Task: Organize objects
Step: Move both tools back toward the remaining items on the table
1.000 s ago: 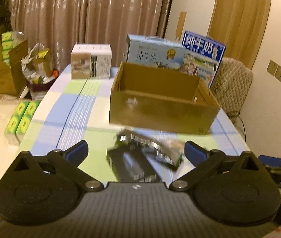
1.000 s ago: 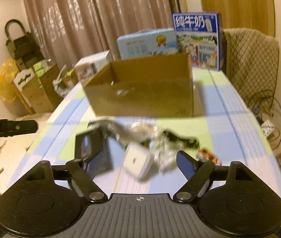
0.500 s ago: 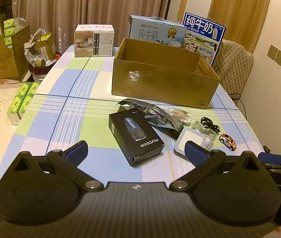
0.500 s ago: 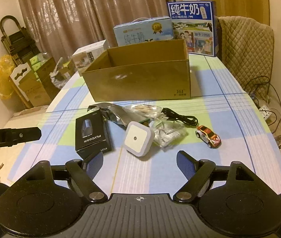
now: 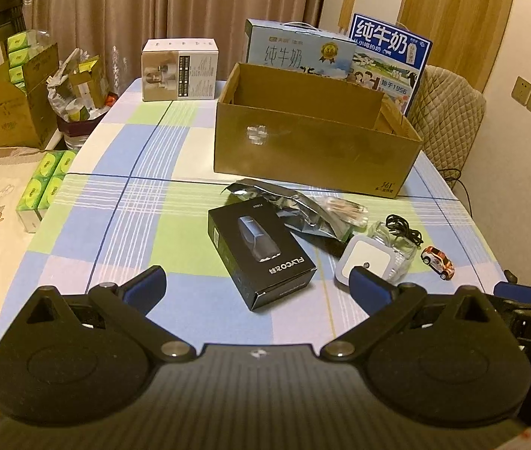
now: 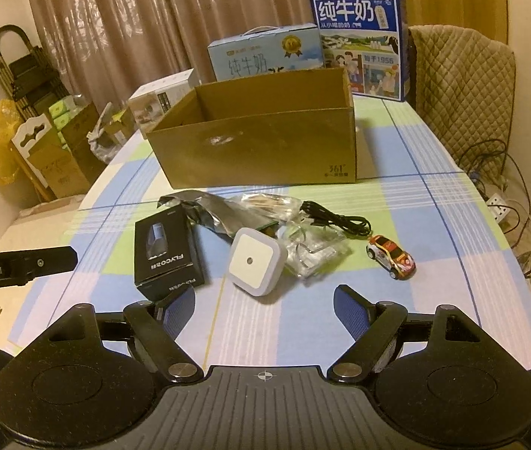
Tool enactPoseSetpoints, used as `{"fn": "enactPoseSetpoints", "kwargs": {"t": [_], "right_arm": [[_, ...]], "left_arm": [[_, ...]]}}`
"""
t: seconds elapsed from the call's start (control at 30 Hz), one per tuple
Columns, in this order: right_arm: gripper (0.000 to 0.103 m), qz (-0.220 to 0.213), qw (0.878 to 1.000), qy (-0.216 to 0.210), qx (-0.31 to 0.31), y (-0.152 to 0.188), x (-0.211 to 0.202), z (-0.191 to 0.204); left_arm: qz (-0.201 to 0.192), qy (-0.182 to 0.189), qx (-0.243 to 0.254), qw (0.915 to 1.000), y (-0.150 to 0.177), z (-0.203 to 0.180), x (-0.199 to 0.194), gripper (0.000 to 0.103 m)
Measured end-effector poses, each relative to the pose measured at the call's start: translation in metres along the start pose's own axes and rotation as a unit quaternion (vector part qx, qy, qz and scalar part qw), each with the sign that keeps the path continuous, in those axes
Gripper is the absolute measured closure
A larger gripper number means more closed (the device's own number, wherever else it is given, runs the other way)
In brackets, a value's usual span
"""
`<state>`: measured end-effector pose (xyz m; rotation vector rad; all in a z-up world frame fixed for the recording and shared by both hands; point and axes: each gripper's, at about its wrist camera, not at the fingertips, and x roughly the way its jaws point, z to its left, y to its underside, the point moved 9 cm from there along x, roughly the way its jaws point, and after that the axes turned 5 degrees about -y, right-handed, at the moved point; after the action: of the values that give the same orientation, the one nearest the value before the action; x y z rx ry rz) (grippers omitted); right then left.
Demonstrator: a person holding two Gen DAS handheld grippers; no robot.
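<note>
the near wall of the cardboard box (image 6: 257,150) hides most of its floor in both views, so its contents cannot be told. the silver foil bag (image 5: 284,206) lies partly under the black box (image 5: 259,253). the small print on the white carton (image 5: 179,71) is too small to read. the right gripper (image 5: 528,322) is cut off by the left view's edge, its jaws hidden there.
</note>
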<state>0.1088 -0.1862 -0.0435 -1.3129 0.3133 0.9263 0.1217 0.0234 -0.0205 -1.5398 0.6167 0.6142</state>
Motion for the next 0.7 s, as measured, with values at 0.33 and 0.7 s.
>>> {"fn": "enactPoseSetpoints", "kwargs": {"t": [0.33, 0.7], "right_arm": [[0.025, 0.008, 1.0, 0.004, -0.01, -0.004, 0.014, 0.002], [0.025, 0.013, 0.992, 0.037, -0.121, 0.005, 0.061, 0.012]], "left_arm": [[0.012, -0.005, 0.0, 0.9999, 0.0, 0.002, 0.01, 0.001], [0.023, -0.015, -0.013, 0.9995, -0.002, 0.015, 0.034, 0.001]]}}
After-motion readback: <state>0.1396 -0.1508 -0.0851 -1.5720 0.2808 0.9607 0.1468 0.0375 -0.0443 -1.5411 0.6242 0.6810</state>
